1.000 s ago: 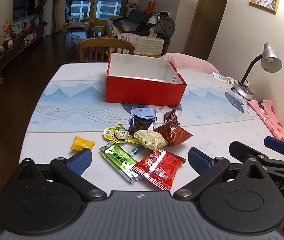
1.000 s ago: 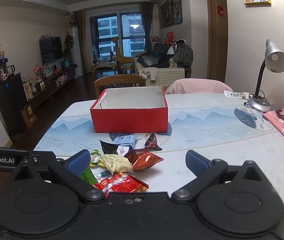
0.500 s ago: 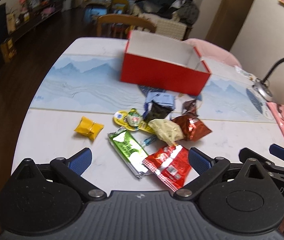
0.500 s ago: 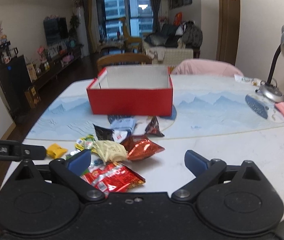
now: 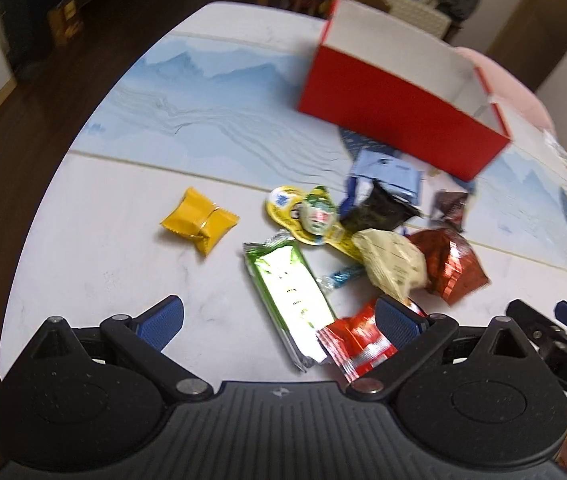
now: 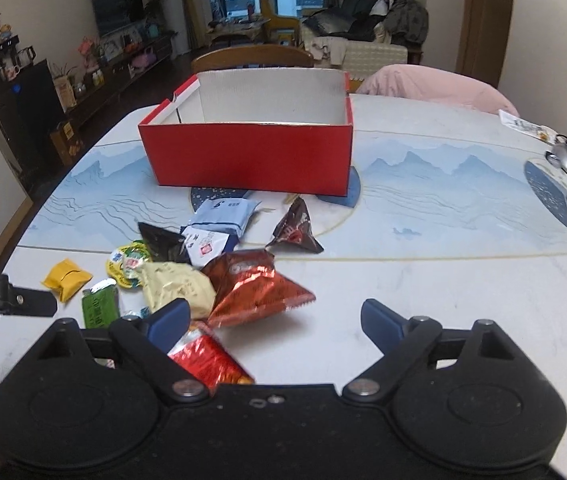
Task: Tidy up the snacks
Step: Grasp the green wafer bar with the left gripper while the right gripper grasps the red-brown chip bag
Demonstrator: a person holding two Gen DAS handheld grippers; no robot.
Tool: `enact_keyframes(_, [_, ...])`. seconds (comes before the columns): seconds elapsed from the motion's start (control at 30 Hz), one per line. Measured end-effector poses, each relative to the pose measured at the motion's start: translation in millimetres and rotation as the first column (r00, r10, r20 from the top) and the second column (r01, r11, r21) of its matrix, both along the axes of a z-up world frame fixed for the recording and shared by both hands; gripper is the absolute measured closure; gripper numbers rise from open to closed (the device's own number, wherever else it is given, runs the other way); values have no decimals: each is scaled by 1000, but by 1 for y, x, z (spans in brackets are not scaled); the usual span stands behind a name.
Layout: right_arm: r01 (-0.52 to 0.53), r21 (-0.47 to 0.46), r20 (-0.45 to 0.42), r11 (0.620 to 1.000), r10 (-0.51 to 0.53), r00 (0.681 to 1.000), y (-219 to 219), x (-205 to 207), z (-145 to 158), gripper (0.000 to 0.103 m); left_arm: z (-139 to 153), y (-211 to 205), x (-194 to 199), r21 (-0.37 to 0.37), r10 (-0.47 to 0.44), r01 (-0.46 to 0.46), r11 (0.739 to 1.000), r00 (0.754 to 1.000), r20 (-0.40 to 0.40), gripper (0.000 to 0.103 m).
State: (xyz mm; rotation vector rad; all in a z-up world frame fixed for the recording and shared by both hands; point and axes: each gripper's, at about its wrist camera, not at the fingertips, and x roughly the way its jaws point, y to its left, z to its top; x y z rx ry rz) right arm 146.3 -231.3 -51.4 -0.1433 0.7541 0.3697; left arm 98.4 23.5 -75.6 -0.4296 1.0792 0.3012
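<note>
While both views are sitting lower and closer than a second ago, the left hand-held gripper (image 5: 279,320) is gaping wide over the green packet (image 5: 287,296), lying lengthwise toward the red box (image 5: 399,120) on the tabletop (image 5: 103,248); the right hand-held gripper (image 6: 275,320) is narrowing, empty.

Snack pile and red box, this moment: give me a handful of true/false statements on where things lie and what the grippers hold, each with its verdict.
1. The red box is open at the top, and no snack shows inside it. True.
2. The yellow packet lies on top of the green packet. False: it lies alone on the table, apart from the pile.
3. The right gripper is clamped on the shiny red bag. False: its jaws are closing but nothing is between the pads.
4. The left gripper holds nothing; its jaws stand wide above the green packet. True.
5. The dark triangular packet lies between the pile and the box. True.
</note>
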Motion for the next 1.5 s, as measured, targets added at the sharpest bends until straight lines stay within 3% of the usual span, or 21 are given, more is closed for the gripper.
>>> enact_keyframes(0.2, [-42,-30,-67,999,40,997,14,41,-7,15,-21,13,27,-47,90,-94,994,993,-80,1])
enact_keyframes(0.4, [-68,-53,-173,996,58,983,24,81,-20,22,-43,11,48,-54,127,-136,989,981,-150,10])
enact_keyframes(0.6, [-105,-82,-227,991,84,970,34,97,-34,30,-60,12,58,-60,167,-183,981,965,-201,13])
enact_keyframes(0.8, [-162,-98,-238,982,135,962,44,99,-40,40,-70,9,61,-77,176,-200,977,956,-236,26])
enact_keyframes(1.13, [-198,-113,-238,974,166,957,50,97,-45,49,-76,2,67,-72,154,-177,982,955,-252,27])
enact_keyframes(1.2, [-197,-109,-242,974,167,956,50,98,-46,50,-76,1,67,-63,149,-169,984,957,-248,32])
enact_keyframes(1.3, [-194,-108,-242,975,164,956,50,98,-48,53,-73,0,67,-58,133,-150,987,965,-228,51])
enact_keyframes(1.5, [-181,-95,-229,979,156,961,48,97,-47,63,-72,5,63,-62,118,-134,989,971,-208,54])
